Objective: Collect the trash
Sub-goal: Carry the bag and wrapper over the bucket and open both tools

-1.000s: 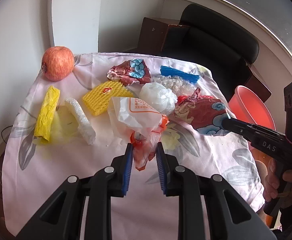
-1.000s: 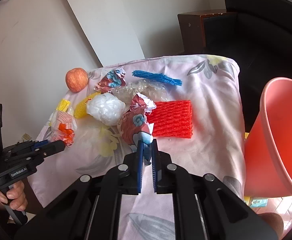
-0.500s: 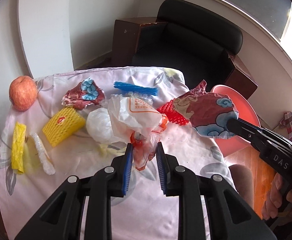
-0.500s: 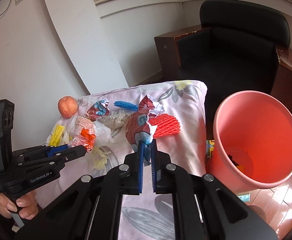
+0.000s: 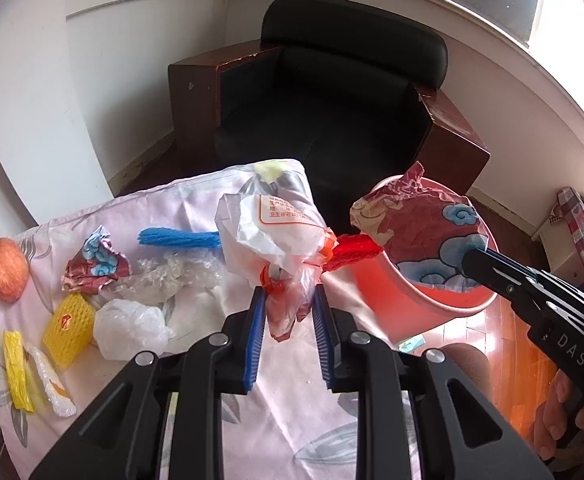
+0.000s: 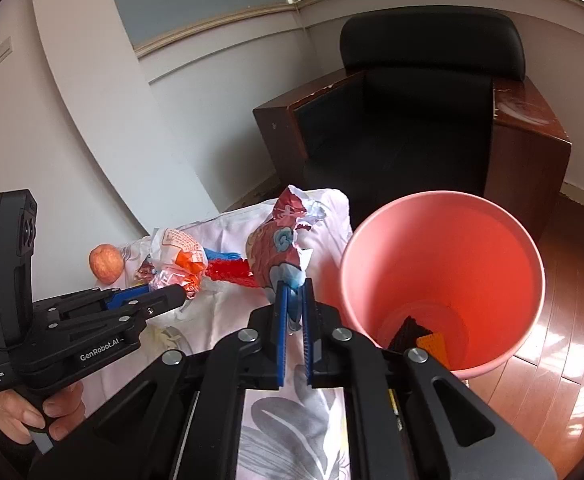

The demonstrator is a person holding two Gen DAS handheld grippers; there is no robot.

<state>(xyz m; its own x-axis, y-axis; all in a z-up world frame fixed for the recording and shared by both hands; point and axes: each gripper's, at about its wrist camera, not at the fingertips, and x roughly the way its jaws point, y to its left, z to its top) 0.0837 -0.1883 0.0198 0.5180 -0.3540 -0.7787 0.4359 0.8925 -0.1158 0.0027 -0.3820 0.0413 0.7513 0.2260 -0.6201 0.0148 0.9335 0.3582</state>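
My left gripper (image 5: 287,312) is shut on a crumpled white and orange plastic bag (image 5: 275,236) and holds it above the table; the bag also shows in the right wrist view (image 6: 179,256). My right gripper (image 6: 294,300) is shut on a red wrapper with blue clouds (image 6: 277,252). In the left wrist view that wrapper (image 5: 420,232) hangs over the pink bin's rim (image 5: 424,308). The pink bin (image 6: 444,216) stands on the floor right of the table, with some trash at its bottom (image 6: 416,332).
On the floral tablecloth (image 5: 300,412) lie an apple (image 5: 3,270), a second red wrapper (image 5: 95,264), blue netting (image 5: 175,238), red netting (image 5: 352,250), clear plastic (image 5: 163,276), a white bag (image 5: 127,328) and yellow foam pieces (image 5: 67,324). A black armchair (image 5: 332,100) stands behind.
Both grippers have lifted their loads off the table and swung right toward the pink bin. The red wrapper now hangs at the bin's rim.
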